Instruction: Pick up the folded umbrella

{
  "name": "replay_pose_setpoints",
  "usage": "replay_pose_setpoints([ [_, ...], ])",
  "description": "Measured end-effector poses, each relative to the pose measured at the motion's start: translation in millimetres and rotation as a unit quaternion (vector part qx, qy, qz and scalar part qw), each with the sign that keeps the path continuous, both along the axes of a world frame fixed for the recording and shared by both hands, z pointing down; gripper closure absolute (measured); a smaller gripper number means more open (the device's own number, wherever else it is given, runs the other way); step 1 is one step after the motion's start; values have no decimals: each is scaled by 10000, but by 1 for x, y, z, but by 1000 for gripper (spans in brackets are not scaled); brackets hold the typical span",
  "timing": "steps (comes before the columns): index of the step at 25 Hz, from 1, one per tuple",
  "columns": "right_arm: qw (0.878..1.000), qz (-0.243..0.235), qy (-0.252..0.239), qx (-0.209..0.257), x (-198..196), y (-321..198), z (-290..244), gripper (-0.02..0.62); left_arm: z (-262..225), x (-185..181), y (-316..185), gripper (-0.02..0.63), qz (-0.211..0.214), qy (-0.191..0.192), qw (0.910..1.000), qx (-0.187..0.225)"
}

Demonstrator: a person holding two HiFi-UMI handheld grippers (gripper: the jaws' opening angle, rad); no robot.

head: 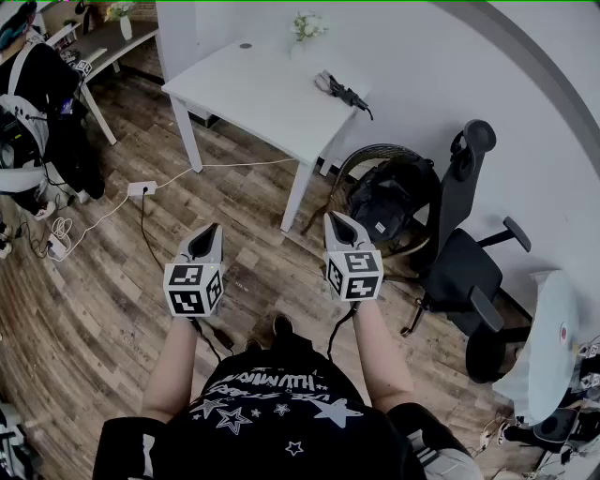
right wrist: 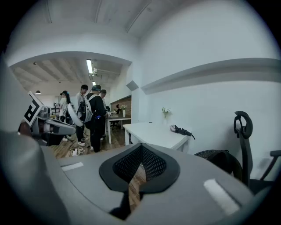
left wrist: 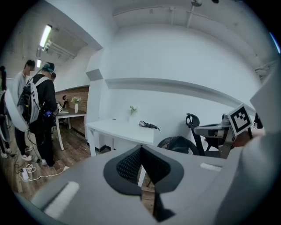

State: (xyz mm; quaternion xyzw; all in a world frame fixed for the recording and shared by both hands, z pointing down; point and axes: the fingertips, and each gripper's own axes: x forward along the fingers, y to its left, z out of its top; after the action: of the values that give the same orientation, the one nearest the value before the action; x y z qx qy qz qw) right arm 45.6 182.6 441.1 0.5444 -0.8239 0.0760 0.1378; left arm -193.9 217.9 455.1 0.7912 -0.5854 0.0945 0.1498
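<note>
Room: wooden floor (head: 103, 291) and white walls are seen, and several persons (right wrist: 90, 116) stand far off, to the left of the jaws.
Desk: a white desk (head: 262, 94) is placed ahead of both pairs of jaws, well apart from them, with its far side at the wall.
Folded umbrella: the dark folded umbrella (head: 343, 93) is laid on the far right part of the desk, near the wall. It is ahead of the jaws and well apart from them, and it is touched by neither gripper.
Left gripper: the left gripper (head: 210, 231) is held over the floor and pointed a little downward toward the desk. Its jaws are brought together at the tips and nothing is held between them.
Right gripper: the right gripper (head: 336, 219) is held beside the left one, at about the same tilt. Its jaws are fully closed and nothing is held.
Vase: a small vase with flowers (head: 305, 28) is set at the far edge of the desk, to the left of the folded umbrella.
Chair: a black office chair (head: 466, 253) is seen to the right of the right jaws.
Backpack: a dark backpack (head: 384, 199) is seen between the desk and the chair, ahead and to the right of the right jaws.
</note>
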Motion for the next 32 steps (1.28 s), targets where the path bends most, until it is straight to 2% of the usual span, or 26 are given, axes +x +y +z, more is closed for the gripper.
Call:
replay_pose_setpoints([
  [9,10000,43,31,-23,-8,13,2,580,4,-5,16,603,125,8,9999,-40],
  [15,9998,112,18,-177,-11,21,12,580,9,-24,26,603,56,56,9999,-136],
  [23,9994,292,-140,-114,-12,25,14,578,10,-23,23,603,143,161,9998,-30],
  [32,9992,259,-285,-97,5,-28,26,578,19,-14,-17,603,124,74,9999,-74],
])
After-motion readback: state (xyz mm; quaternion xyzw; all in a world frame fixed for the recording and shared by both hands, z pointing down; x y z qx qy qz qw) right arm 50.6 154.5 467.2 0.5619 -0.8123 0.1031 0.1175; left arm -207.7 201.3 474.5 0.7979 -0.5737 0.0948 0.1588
